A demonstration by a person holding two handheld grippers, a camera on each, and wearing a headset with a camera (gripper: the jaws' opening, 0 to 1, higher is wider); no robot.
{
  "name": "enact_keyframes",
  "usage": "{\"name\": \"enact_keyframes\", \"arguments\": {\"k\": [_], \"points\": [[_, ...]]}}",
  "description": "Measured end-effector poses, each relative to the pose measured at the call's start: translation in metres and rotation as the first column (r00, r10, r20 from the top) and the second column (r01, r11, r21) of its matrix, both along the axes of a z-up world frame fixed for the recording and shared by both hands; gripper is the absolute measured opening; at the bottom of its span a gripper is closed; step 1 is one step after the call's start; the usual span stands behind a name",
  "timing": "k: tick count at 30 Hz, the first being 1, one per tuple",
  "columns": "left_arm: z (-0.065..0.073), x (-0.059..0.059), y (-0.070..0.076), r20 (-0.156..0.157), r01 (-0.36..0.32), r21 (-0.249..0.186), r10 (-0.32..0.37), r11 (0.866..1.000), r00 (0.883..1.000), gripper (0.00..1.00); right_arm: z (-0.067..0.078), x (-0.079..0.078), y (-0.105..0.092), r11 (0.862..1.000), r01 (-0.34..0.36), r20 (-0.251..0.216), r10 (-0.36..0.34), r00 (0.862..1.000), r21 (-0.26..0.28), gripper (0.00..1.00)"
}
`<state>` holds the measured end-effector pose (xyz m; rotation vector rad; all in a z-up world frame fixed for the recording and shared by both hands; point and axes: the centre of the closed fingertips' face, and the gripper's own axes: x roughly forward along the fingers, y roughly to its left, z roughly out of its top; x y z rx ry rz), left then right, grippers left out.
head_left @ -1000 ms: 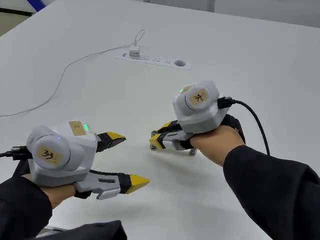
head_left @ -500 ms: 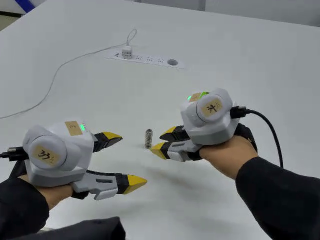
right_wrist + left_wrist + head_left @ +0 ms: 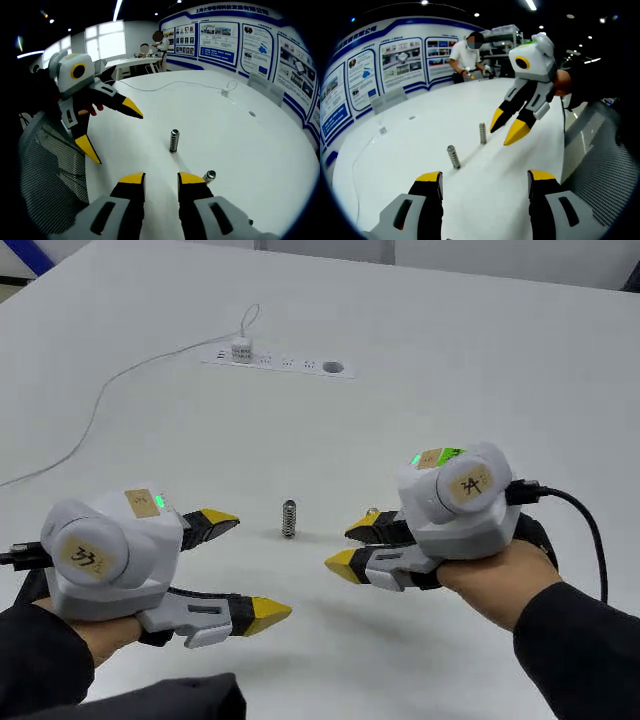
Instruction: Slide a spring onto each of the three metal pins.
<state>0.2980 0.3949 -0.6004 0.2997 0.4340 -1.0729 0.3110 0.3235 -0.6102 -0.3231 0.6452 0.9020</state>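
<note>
Standing upright on table [image 3: 450, 360] between grippers: spring [image 3: 289, 519]. Second spring [image 3: 209, 175] just beside right gripper [image 3: 345, 548], jaws narrowly parted, empty. Left gripper [image 3: 250, 563] spread wide, empty. Spring likely light, squashy, tippy; pinch mid-coil gently.

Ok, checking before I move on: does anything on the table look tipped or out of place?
Nothing stands out: the first spring and the second spring both stand upright on the white table.
</note>
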Motion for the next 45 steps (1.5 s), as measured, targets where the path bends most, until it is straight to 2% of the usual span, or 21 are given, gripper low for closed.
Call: {"name": "enact_keyframes", "arguments": {"k": [11,23,35,41,45], "points": [[0.0,-0.001,0.0,-0.002,0.002,0.001,-0.002,1.0,1.0,0.72,0.004,-0.021,-0.036,0.999,0.047,-0.003,-0.047,0.999,0.014,0.3],[0.0,-0.003,-0.001,-0.005,0.005,0.0,-0.005,1.0,1.0,0.74,-0.003,-0.034,-0.081,0.985,0.169,-0.028,-0.168,0.985,0.03,0.33],[0.001,-0.002,-0.001,-0.006,0.01,-0.013,-0.01,1.0,1.0,0.75,0.005,-0.038,-0.109,0.971,0.231,0.004,-0.232,0.973,0.059,0.43],[0.001,-0.001,0.0,-0.01,0.011,-0.022,-0.011,1.0,1.0,0.75,0.005,-0.042,-0.128,0.964,0.261,0.028,-0.263,0.964,0.052,0.47],[0.001,-0.001,-0.001,-0.014,0.013,-0.026,-0.013,1.0,1.0,0.76,0.011,-0.042,-0.138,0.958,0.28,0.054,-0.284,0.957,0.068,0.51]]}}
